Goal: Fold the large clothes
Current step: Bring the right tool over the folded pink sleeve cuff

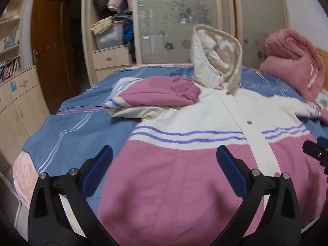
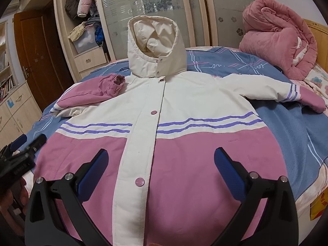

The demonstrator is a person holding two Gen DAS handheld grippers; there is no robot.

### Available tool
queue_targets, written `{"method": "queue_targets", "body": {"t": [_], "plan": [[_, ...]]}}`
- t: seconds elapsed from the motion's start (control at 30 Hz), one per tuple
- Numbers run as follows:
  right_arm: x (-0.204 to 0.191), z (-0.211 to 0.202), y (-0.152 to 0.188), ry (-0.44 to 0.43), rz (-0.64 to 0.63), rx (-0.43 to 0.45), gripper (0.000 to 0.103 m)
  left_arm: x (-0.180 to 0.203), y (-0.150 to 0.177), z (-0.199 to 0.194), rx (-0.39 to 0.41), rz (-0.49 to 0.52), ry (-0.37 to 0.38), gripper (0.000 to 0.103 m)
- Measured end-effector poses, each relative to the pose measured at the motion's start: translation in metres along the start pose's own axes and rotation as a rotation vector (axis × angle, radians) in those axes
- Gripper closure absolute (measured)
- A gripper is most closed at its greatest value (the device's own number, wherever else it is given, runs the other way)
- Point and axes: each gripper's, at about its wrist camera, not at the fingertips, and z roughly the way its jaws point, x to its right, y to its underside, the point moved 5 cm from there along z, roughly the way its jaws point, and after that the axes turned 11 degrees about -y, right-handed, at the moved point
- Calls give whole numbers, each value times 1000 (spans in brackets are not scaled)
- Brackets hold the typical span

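A pink and cream hooded jacket [image 2: 184,143] with purple stripes lies front up on the bed, buttoned, its hood [image 2: 155,47] standing up at the far end. Its left sleeve [image 2: 92,94] is folded inward, the cuff resting on the chest near the collar; the right sleeve [image 2: 287,94] stretches out sideways. My left gripper [image 1: 164,160] hovers open over the jacket's lower left part [image 1: 174,184], nothing between its fingers. My right gripper [image 2: 162,164] hangs open above the lower front, near the placket, also empty. The left gripper [image 2: 28,143] shows at the right wrist view's left edge.
The bed has a blue striped sheet [image 2: 287,135]. A rolled pink quilt [image 2: 276,43] sits at the far right by the headboard. Behind the bed stands a wardrobe with frosted sliding doors [image 2: 155,4] and an open section of clothes. A brown door [image 1: 51,47] and shelves are at left.
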Motion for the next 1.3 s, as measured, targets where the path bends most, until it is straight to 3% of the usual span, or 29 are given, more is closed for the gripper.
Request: {"method": "queue_targets", "body": {"t": [0.17,0.4,1.3], "plan": [[10,7,3,43,7,3,1,26,2,3,-25,9,78,2],[19,11,8,77,-2,-13,1,44,5,-1,-33,45,110,2],[17,9,13,90,-39,-2,1,32,-3,-5,-31,-11,126,2]]}}
